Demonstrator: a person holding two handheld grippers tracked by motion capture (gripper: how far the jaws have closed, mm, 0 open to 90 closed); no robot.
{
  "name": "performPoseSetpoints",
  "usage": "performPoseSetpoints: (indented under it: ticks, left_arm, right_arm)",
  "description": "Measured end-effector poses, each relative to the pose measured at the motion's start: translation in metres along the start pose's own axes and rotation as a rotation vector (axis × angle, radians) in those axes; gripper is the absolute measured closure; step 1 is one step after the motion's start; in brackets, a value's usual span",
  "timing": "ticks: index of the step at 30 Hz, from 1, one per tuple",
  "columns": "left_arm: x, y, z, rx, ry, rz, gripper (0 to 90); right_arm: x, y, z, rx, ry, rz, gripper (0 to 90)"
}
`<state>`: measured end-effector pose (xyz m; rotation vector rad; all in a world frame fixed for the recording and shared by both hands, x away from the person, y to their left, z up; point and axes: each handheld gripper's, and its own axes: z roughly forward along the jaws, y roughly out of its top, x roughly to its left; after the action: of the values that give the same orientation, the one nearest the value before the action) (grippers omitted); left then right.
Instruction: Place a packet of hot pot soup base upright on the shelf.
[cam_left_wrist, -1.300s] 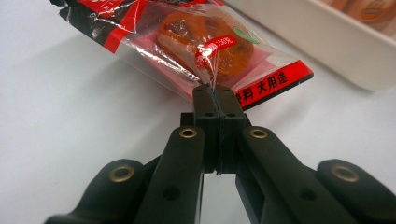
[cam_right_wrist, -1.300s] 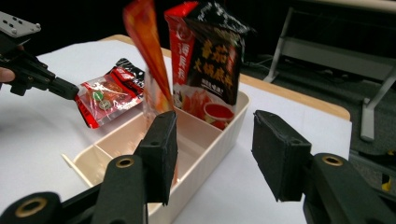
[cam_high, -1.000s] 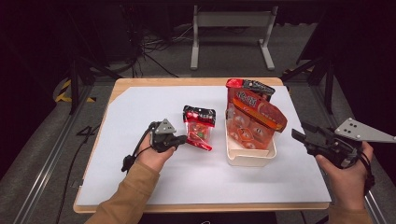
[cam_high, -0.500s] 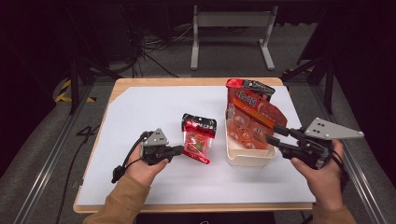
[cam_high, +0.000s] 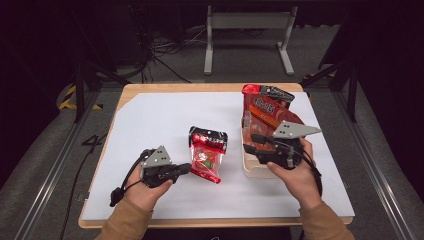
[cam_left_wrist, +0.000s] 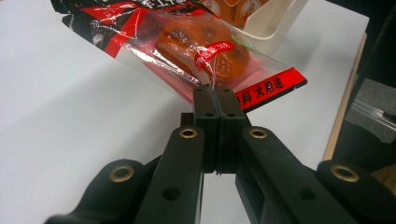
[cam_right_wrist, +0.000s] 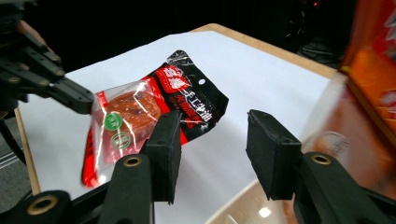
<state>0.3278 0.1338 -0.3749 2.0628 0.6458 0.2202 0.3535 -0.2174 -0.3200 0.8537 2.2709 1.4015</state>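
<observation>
Since the earlier frame, the right tongs (cam_high: 256, 138) have swung in over the cream bin (cam_high: 255, 170) near the bench's right edge, jaws spread. Left tongs (cam_high: 187, 167) pinch the red snack packet's (cam_high: 206, 155) bottom seam, mid-bench.
</observation>
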Motion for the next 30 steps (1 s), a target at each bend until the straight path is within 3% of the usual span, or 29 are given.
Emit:
performPoseSetpoints:
  ticks: [9, 16, 22, 23, 26, 27, 30]
  left_arm:
    - [-0.016, 0.0, -0.004, -0.007, -0.048, 0.022, 89.8]
    - [-0.03, 0.004, -0.005, -0.022, -0.075, 0.055, 89.8]
    - [-0.03, 0.004, -0.004, -0.026, -0.074, 0.054, 89.8]
    - [-0.029, 0.003, -0.003, -0.025, -0.075, 0.055, 89.8]
    - [-0.025, 0.002, 0.0, -0.021, -0.074, 0.054, 89.7]
    - [-0.025, 0.002, 0.0, -0.021, -0.074, 0.054, 89.7]
    - [-0.02, -0.001, 0.003, -0.017, -0.082, 0.041, 89.6]
  right_arm:
    - [-0.001, -0.004, 0.04, 0.039, 0.05, 0.043, 54.7]
    - [-0.003, -0.009, 0.05, 0.06, 0.088, 0.081, 55.3]
    - [-0.008, -0.014, 0.052, 0.068, 0.14, 0.138, 57.6]
    - [-0.009, -0.015, 0.052, 0.071, 0.149, 0.15, 59.6]
    - [-0.01, -0.015, 0.051, 0.083, 0.183, 0.14, 78.4]
    - [-0.01, -0.015, 0.051, 0.083, 0.183, 0.14, 78.4]
    - [-0.008, -0.014, 0.048, 0.102, 0.147, 0.081, 89.5]
